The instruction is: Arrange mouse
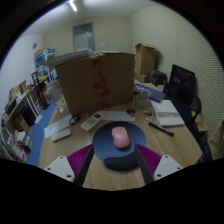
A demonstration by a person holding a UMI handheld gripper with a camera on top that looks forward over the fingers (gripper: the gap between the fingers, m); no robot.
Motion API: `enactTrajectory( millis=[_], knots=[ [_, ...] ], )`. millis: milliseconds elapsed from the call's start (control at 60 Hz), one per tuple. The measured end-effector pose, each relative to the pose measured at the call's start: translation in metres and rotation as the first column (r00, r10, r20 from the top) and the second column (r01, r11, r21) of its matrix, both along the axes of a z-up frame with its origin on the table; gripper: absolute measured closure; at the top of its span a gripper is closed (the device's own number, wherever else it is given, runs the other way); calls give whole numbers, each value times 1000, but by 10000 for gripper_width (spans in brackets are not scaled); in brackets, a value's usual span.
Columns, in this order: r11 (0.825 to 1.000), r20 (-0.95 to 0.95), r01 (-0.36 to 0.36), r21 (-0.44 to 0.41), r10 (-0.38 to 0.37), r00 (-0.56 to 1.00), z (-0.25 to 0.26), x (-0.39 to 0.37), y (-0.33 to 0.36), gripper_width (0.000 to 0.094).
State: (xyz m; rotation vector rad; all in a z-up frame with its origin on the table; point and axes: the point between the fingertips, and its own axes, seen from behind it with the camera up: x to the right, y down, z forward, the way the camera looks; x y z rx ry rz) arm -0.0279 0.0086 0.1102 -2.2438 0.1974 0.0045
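The hand-held gripper (114, 163) hovers open before the pink mouse (120, 138) at frame centre; approach step; next, advance and straddle it.

A smooth pink plastic mouse (120, 138) lies on a matt dark pad (118, 154) on the wooden desk (180, 145).
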Motion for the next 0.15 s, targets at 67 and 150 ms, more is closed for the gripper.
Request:
enactTrajectory(
  millis=[67, 150],
  knots=[
    [1000, -6, 21, 16, -21, 1000, 28, -20, -38, 95],
    [998, -28, 46, 32, -45, 999, 55, -48, -83, 99]
  ],
)
